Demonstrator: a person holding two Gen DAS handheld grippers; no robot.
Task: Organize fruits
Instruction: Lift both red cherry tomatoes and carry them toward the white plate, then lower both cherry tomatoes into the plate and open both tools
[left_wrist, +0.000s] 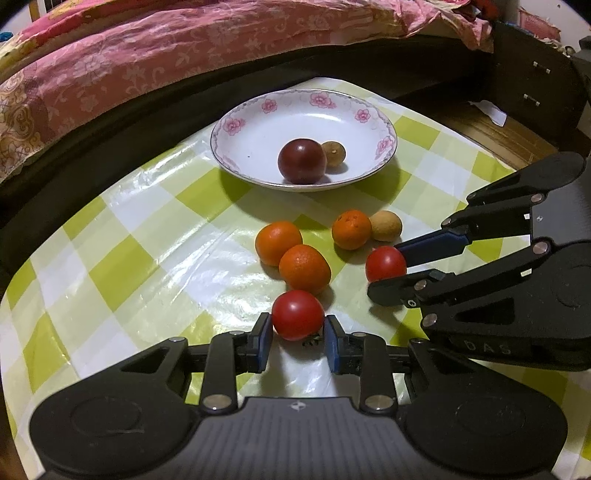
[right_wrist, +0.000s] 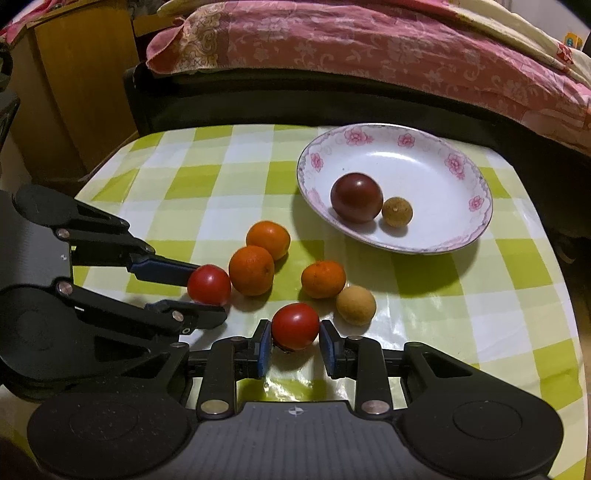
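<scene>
My left gripper (left_wrist: 297, 328) is shut on a red tomato (left_wrist: 297, 314) low on the checked cloth, its blue pads against both sides. My right gripper (right_wrist: 295, 336) grips a second red tomato (right_wrist: 295, 325) the same way. Each gripper also shows in the other's view: right gripper (left_wrist: 386, 271), left gripper (right_wrist: 208, 293). Three oranges (left_wrist: 304, 268) and a tan round fruit (left_wrist: 386, 225) lie between the tomatoes and the flowered white plate (left_wrist: 229, 125). In the plate sit a dark red fruit (left_wrist: 302, 161) and a small brown fruit (left_wrist: 333, 155).
The green-and-white checked tablecloth (right_wrist: 207, 184) covers a small table. A bed with a pink floral quilt (right_wrist: 369, 48) runs along the far side behind a dark frame. A wooden cabinet (right_wrist: 81, 92) stands at the far left of the right wrist view.
</scene>
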